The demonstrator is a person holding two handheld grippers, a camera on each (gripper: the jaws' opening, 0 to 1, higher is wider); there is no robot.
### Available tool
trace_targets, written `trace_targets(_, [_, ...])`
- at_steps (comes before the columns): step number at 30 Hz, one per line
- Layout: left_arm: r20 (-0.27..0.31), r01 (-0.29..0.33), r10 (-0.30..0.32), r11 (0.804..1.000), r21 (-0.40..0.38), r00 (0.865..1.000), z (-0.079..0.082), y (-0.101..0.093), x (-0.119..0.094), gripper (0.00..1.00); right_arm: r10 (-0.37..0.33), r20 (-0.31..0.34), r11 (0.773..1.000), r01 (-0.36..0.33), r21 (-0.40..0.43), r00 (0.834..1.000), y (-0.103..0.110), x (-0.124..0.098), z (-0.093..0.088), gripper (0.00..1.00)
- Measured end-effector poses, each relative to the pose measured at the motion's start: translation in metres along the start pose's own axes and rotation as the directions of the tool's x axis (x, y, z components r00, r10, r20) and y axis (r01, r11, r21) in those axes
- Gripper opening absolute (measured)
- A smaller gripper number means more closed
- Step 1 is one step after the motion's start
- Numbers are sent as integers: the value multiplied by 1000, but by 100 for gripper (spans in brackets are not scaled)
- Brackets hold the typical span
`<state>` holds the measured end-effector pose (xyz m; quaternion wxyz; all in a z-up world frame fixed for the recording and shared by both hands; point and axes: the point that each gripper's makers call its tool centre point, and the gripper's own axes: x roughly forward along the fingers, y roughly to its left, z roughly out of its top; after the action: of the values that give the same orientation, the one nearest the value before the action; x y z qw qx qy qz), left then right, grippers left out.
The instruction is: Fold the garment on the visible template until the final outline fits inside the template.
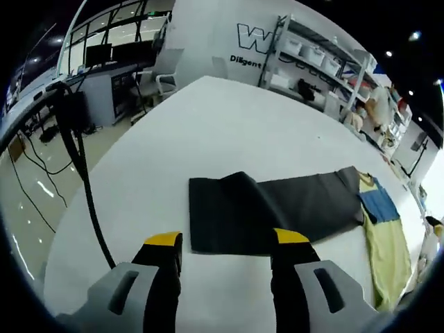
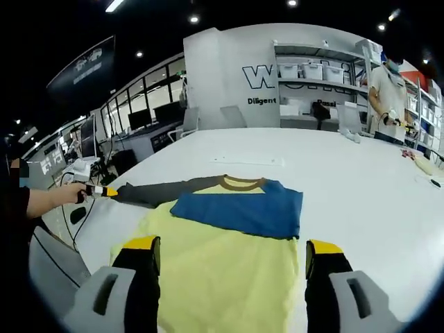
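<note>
Where the garment lies: the garment [image 2: 229, 243] is spread flat on the white tabletop [image 2: 347, 180], its yellow body near, blue panel [image 2: 239, 208] across the chest, grey sleeve [image 2: 156, 191] reaching left.
Left edge: the sleeve [image 1: 277, 208] ends close to the tabletop's [image 1: 208, 132] left edge, with a black cable [image 1: 90, 201] hanging just past it.
Open room: bare white surface far behind the collar and to the right.
Left tongs [image 1: 225, 243]: jaws wide apart over the sleeve end, gripping nothing.
Right tongs [image 2: 232, 246]: jaws wide apart over the yellow body, holding nothing.
Far right: a person [image 2: 388, 90] stands by shelves [image 2: 312, 76].
</note>
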<state>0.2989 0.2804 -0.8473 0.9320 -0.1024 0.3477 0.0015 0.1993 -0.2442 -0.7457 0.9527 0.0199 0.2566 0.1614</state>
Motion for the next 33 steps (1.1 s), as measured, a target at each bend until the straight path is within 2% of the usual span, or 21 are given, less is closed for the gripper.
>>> trace_targets(3, [-13,-23,23,1000,-6,1000,-3,3,1,36,12,-6,1000,-12,-5,1000,3,-2,-1,82])
trace_targets(6, [-25,-50,50,999,-12,998,-5,6,-1,27,25,-13,1000,-25,-17,1000,8,-3,-2,84])
trace_targets(10, [-31,-75,75,997,-10,997,-5,10,0,19,50,-22,998,-51,-25,999,15,-5,-4,87])
trace_targets(14, [-41,-93,94,996,15,995,-8,11,2,4,55,-34,998,-56,-28,998,18,-6,-7,88])
trace_targets(18, [-37,-105,106,994,18,994,-7,13,3,0,56,-45,998,-57,-21,997,19,-8,-10,89])
trace_targets(20, [-44,-101,100,995,-24,994,-8,11,2,0,53,-52,998,-55,-23,997,19,-9,-12,89])
trace_targets(22, [-46,-101,100,994,-33,994,-8,12,0,0,45,-52,998,-47,-30,998,17,-10,-12,90])
trace_targets(26, [-14,-105,105,994,20,994,0,8,-8,0,41,-43,999,-42,-22,998,15,-11,-10,90])
trace_targets(33, [64,-65,60,994,88,996,24,-19,-22,0,40,-53,999,-42,-25,998,16,-12,-15,89])
